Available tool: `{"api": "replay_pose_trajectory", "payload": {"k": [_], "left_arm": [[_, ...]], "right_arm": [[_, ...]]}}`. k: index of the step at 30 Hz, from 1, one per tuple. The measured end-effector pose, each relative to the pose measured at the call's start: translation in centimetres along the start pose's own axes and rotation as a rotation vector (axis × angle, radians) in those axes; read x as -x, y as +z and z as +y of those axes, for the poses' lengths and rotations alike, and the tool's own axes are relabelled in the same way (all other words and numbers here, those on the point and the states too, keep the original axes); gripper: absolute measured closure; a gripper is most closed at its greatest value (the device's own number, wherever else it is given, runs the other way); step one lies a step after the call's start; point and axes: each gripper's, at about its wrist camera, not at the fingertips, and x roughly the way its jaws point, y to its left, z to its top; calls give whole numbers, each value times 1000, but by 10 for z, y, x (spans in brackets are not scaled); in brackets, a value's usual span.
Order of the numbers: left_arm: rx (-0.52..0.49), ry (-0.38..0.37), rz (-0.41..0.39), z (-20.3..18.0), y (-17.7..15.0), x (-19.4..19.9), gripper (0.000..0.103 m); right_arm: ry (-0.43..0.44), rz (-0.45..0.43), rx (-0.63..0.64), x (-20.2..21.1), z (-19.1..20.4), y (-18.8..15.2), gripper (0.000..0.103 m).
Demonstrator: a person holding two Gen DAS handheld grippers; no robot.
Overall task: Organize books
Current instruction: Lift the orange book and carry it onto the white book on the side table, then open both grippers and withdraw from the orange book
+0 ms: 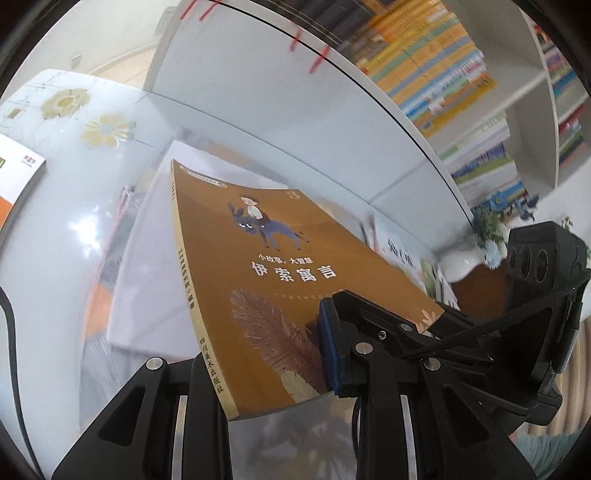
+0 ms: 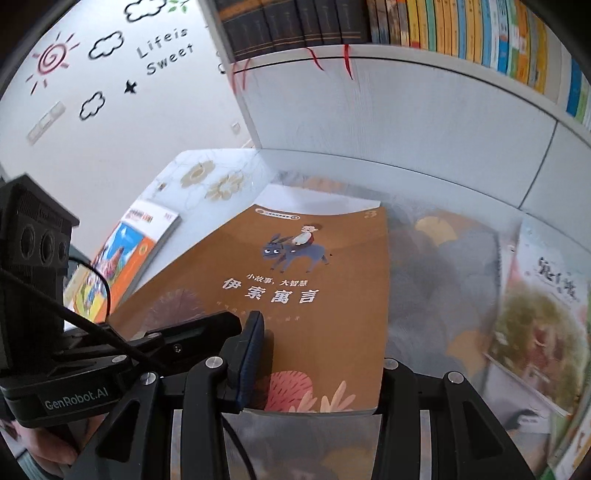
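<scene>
You are holding the brown book (image 2: 295, 288) with both tools at once. Your left gripper (image 1: 266, 373) is pinching its near edge by the spine, and your right gripper (image 2: 314, 365) is pinching the same edge further along. Two grips probably keep the thin book flat, so it does not flop.

The brown book is lifted above the glass table (image 1: 74, 206), tilted, with its far end toward the white shelf (image 2: 369, 110).

Just under the brown book lies a white book (image 1: 147, 280). Off to its left side, well apart, an orange book (image 2: 129, 251) rests on the table. On its right side, near it, lies a picture book (image 2: 546, 317) with green trees. Above the brown book, the shelf is packed with a row of colorful books (image 2: 480, 33).

That row looks full, so I think you will need to find a gap first. The white shelf wall stands close ahead, so mind the far corner.
</scene>
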Motion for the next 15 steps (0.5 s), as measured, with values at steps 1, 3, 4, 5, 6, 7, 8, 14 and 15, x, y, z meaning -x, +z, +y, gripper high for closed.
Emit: {"api": "replay_pose_trajectory", "payload": {"k": [1, 3, 4, 5, 6, 7, 8, 14, 15], "left_arm": [[8, 6, 0, 4, 1, -2, 74], [26, 54, -2, 13, 4, -6, 72], [30, 69, -1, 15, 4, -7, 72], [40, 92, 2, 20, 2, -9, 72], [51, 111, 4, 25, 1, -9, 71], [70, 130, 3, 32, -1, -9, 71], [101, 147, 3, 40, -3, -9, 71], [218, 236, -53, 70, -12, 11, 70], [221, 269, -64, 70, -13, 17, 70]], "right_arm": [[2, -3, -13, -4, -1, 3, 62], [7, 6, -42, -14, -5, 10, 60], [12, 21, -53, -21, -7, 13, 60], [17, 34, -57, -26, -7, 13, 60], [20, 44, -58, -30, -6, 13, 60], [21, 57, -57, -35, -5, 12, 60], [21, 71, -52, -40, -3, 11, 60], [15, 160, -24, -64, 5, -5, 56], [27, 175, -27, -66, 5, -8, 55]]}}
